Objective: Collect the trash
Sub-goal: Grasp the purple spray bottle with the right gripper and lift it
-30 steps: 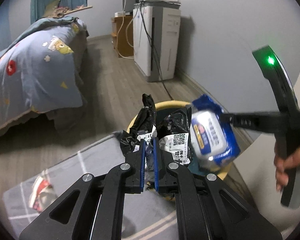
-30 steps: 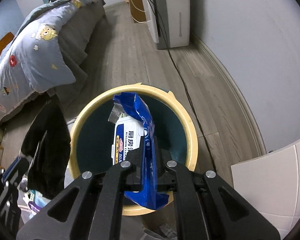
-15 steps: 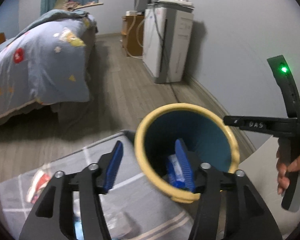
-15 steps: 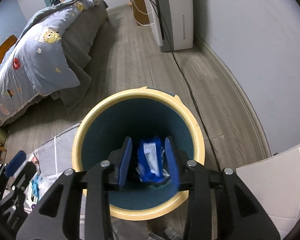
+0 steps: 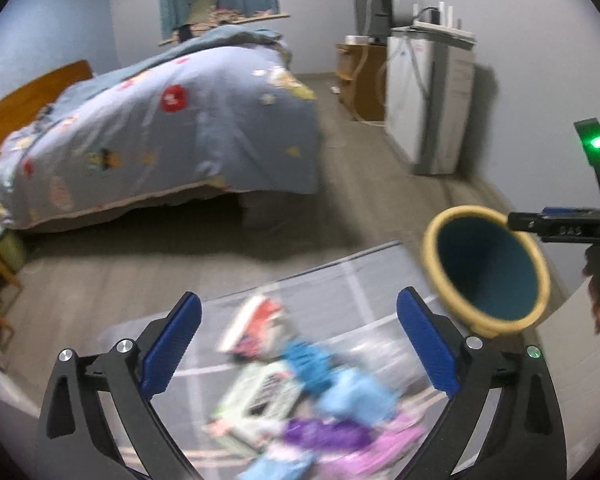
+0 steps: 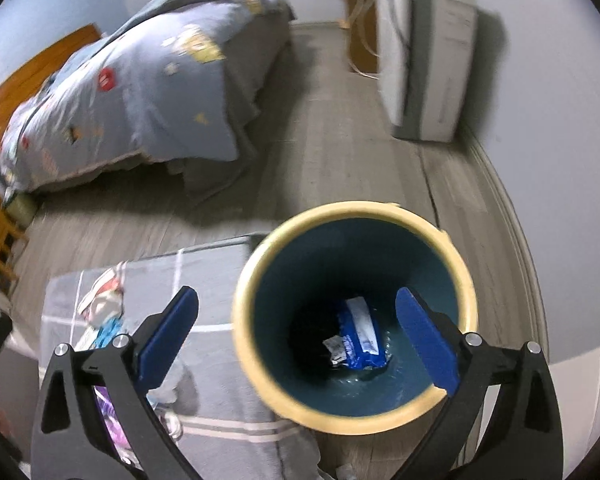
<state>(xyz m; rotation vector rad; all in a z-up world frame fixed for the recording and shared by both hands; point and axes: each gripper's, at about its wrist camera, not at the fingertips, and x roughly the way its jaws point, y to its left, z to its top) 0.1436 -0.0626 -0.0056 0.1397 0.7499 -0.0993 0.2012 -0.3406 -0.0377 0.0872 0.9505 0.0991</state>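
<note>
Lying at the bottom of the yellow-rimmed bin [image 6: 256,364]: blue wipes packet [image 6: 358,340]. Left gripper [image 5: 298,344] jaws apart above blurred wrappers [image 5: 308,392] at 6 o'clock; right gripper [image 6: 296,340] jaws apart, empty.

Bed [image 5: 172,128] on wood floor [image 6: 332,152]

My left wrist view looks down at the blurred litter [image 5: 300,392] on the mat; my right looks closely into the bin [image 6: 356,412]. Both share the bed [image 5: 160,140] at upper left.
</note>
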